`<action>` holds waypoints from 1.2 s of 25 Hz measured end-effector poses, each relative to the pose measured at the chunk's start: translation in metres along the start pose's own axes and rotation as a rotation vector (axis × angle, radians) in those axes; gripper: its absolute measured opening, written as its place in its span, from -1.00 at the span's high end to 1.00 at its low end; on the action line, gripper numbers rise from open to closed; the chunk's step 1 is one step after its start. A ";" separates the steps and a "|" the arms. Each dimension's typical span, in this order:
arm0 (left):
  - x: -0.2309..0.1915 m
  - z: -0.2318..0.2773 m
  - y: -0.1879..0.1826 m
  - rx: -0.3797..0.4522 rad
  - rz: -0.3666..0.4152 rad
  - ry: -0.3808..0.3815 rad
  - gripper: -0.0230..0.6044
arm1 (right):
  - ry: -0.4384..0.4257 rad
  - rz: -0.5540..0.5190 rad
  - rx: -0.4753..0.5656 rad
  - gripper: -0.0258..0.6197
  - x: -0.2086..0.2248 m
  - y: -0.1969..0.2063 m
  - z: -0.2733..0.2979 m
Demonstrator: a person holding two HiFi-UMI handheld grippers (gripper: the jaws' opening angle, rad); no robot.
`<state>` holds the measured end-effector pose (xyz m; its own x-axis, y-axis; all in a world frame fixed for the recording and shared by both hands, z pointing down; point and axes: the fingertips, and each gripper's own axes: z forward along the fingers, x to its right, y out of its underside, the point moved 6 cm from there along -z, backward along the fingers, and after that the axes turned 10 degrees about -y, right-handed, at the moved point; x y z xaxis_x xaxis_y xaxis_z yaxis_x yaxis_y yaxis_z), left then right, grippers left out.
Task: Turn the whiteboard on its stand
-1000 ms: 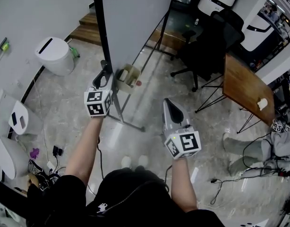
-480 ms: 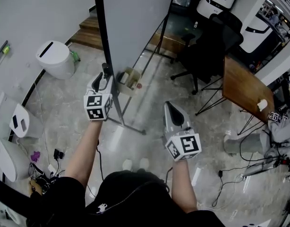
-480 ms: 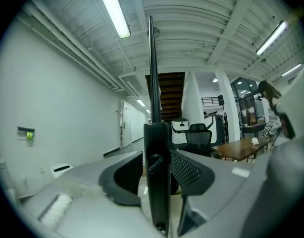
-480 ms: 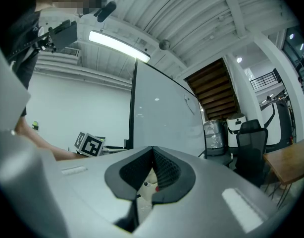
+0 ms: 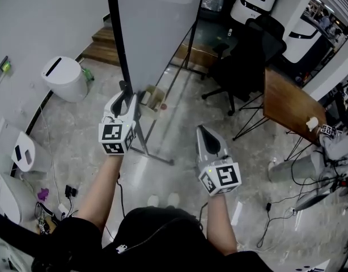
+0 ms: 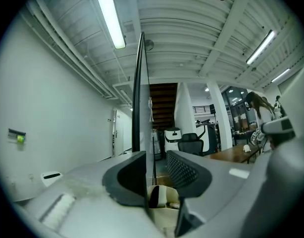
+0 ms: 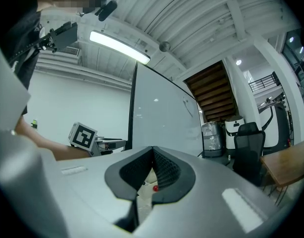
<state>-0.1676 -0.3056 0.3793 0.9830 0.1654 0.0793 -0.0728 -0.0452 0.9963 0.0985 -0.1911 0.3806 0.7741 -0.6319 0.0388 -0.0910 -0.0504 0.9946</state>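
Note:
The whiteboard (image 5: 157, 27) stands upright on its wheeled stand, its black side edge (image 5: 114, 33) nearest me. My left gripper (image 5: 126, 92) is level at that edge. In the left gripper view the edge (image 6: 137, 93) runs between the jaws of the left gripper (image 6: 156, 157). The jaws have just been closing; the left pad lies against the edge and a gap shows at the right pad. My right gripper (image 5: 203, 130) hangs apart to the right, shut and empty. The right gripper view shows the right gripper (image 7: 153, 152) with its pads together and the board face (image 7: 162, 113) ahead.
The stand's foot (image 5: 154, 154) lies on the floor under the left gripper, with a small box (image 5: 153, 97) on the stand. A white bin (image 5: 63, 78) is at the left. A black office chair (image 5: 247, 55) and a wooden table (image 5: 287, 106) are at the right. Cables lie on the floor.
My left gripper has risen along the board's black edge and its jaws have narrowed around it. The right gripper has stayed where it was.

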 end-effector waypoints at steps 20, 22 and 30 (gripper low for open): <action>0.084 -0.042 0.012 -0.044 -0.105 0.203 0.91 | 0.076 -0.007 -0.023 0.90 0.009 -0.001 -0.044; 0.090 -0.048 0.012 -0.041 -0.105 0.223 0.91 | 0.078 -0.006 -0.027 0.90 0.009 0.001 -0.046; 0.114 -0.065 0.013 -0.046 -0.111 0.302 0.91 | 0.079 -0.007 -0.033 0.90 0.008 0.004 -0.049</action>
<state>-0.0673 -0.2235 0.4039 0.8917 0.4515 -0.0307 0.0176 0.0333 0.9993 0.1346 -0.1585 0.3891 0.8218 -0.5685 0.0378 -0.0658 -0.0288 0.9974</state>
